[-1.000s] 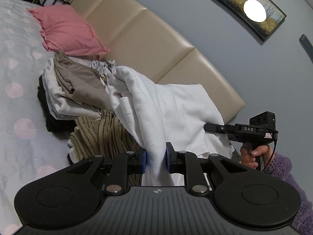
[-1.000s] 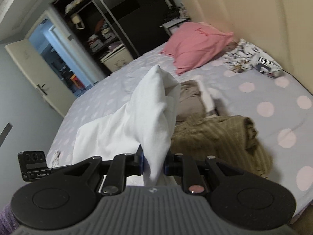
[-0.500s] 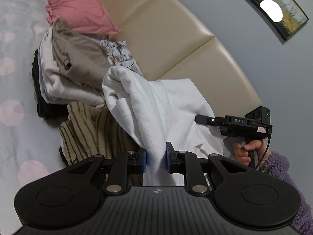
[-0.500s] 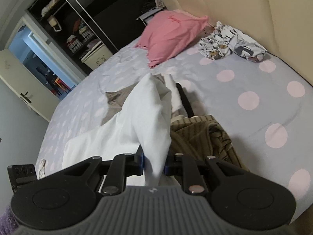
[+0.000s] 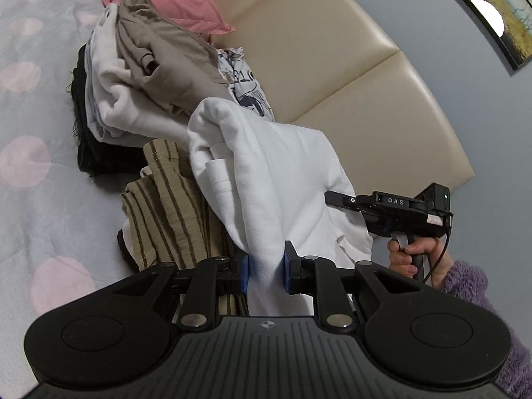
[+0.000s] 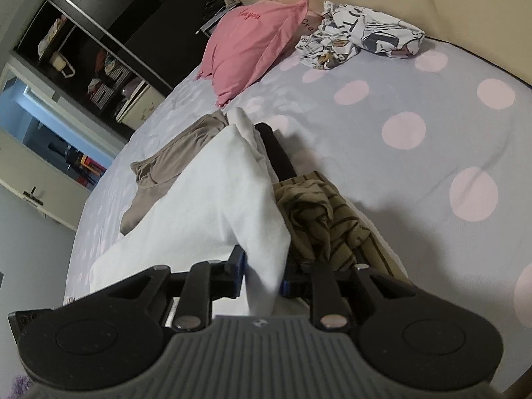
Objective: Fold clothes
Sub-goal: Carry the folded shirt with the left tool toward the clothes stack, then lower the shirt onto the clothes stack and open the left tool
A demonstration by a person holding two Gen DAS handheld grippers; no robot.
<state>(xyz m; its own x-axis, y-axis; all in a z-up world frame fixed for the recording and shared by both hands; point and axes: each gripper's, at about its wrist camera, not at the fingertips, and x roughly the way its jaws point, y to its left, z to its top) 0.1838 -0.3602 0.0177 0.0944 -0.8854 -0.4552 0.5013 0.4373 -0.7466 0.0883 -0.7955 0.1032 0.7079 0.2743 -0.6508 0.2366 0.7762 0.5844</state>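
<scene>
Bed: we work over a grey bedspread (image 6: 415, 173) with pink dots, a cream padded headboard (image 5: 332, 66) behind it.
Pile: a stack of clothes (image 5: 133, 76) lies on the bedspread, a taupe garment on top, pale and black ones under it; it looks loosely layered rather than squared, so we judge it not finished.
White garment: the white sweatshirt (image 5: 276, 173) is the piece in hand, lifted off the bed and stretched between our two grippers, its bulk draping over the striped garment.
Striped garment: an olive striped garment (image 6: 319, 212) sits crumpled beside the pile, unfolded.
Pillow: a pink pillow (image 6: 252, 43) rests near the headboard, a printed white garment (image 6: 359, 36) bunched next to it.
Left gripper: our left gripper (image 5: 266, 271) has its jaws pinching a gather of the white cloth.
Right gripper: our right gripper (image 6: 262, 277) likewise clamps a fold of the same cloth.
Progress: early, we judge; the sweatshirt has no flat fold yet, and the striped and printed pieces remain.
</scene>
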